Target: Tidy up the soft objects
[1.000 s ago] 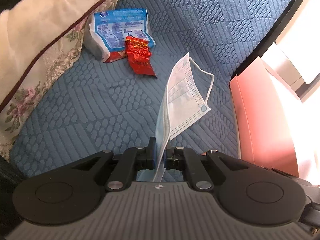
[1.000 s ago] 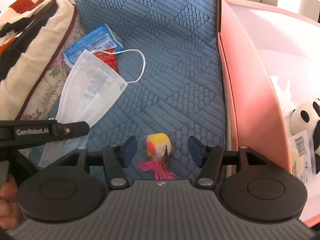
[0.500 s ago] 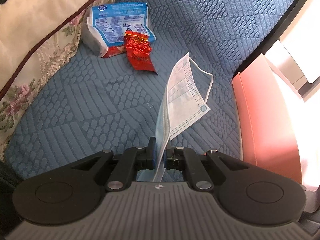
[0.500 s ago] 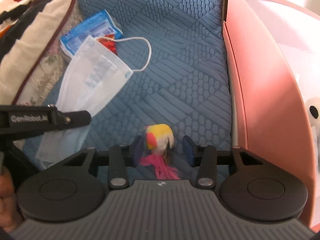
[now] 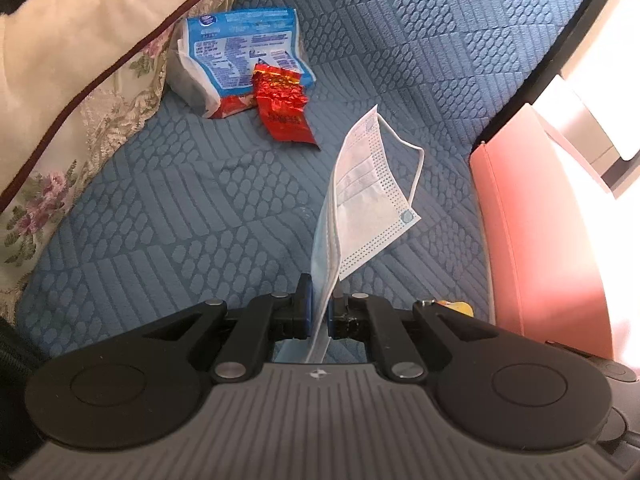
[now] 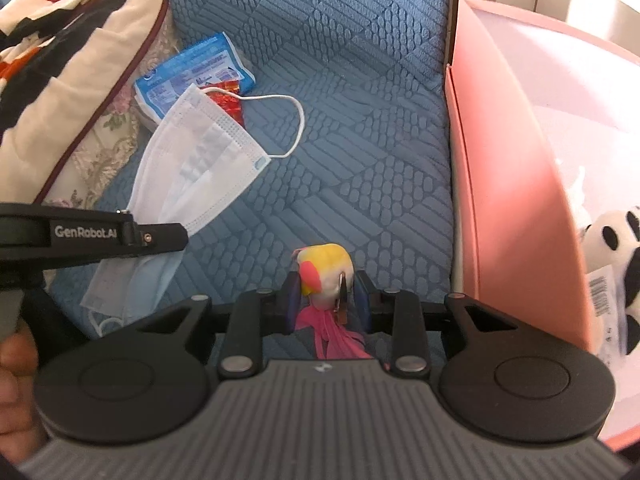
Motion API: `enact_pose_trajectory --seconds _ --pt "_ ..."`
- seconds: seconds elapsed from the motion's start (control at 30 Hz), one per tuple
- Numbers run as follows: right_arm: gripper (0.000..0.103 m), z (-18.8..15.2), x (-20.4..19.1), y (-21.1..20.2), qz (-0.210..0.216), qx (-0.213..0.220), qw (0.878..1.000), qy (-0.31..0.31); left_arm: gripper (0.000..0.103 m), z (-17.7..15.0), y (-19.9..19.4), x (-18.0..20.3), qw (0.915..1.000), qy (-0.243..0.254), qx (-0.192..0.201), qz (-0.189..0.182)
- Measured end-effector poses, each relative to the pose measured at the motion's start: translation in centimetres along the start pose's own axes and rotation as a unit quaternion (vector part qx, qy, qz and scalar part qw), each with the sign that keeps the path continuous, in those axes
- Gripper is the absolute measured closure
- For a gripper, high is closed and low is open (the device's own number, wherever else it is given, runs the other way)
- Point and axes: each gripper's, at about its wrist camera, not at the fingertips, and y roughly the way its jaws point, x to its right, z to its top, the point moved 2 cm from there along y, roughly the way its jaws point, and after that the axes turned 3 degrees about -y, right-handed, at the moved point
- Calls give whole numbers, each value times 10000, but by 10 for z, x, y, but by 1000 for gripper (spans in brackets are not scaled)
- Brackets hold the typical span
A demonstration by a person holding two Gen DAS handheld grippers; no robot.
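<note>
Two grips: mask (image 5: 360,200) pinched between left fingers (image 5: 303,308), toy (image 6: 326,270) between closing right fingers (image 6: 289,300)

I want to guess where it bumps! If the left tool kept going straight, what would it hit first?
Probably the blue quilted cover just ahead. The left tool, shut on the face mask, points down at it; depth is unclear.

Panda plush (image 6: 612,264) cut off rightward

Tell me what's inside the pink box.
In the right wrist view, the pink box holds a black-and-white panda plush with a barcode tag, and something pale behind it, too washed out to identify. Its near wall hides the bottom and anything lower down.
</note>
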Motion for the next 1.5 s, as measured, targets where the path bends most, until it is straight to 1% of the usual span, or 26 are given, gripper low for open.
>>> enact_pose_trajectory --seconds 0.2,0.27,0.37,0.43,0.57,0.7,0.87,1.2,1.37,1.5 --pt "71 -5 -2 -19 47 94 9999 52 95 -6 -15 6 9999 132 80 -42" --pt "71 -7 -3 -26 48 135 9999 79 95 -6 -20 7 9999 113 69 -96" --pt "71 -9 -1 -39 98 208 9995 212 95 -3 -31 8 9992 285 157 -247" --pt "71 -10 2 -46 126 232 9992 291 95 -1 -39 6 9993 188 188 -267" --pt "71 -9 5 -58 142 273 9990 327 95 -3 -56 11 9990 215 267 -275" --pt "71 -7 10 -73 197 343 9985 371 95 -7 -67 22 9987 254 305 -328" --pt "71 2 22 -96 242 434 9978 435 95 -7 -82 36 9984 175 376 -393" --pt "71 30 62 -139 206 714 9960 503 95 8 -103 91 9972 252 498 -487" --pt "71 44 83 -162 117 893 9949 454 95 19 -115 125 9954 317 616 -655" --pt "71 54 99 -177 92 974 9939 502 95 22 -121 157 9934 480 655 -806"
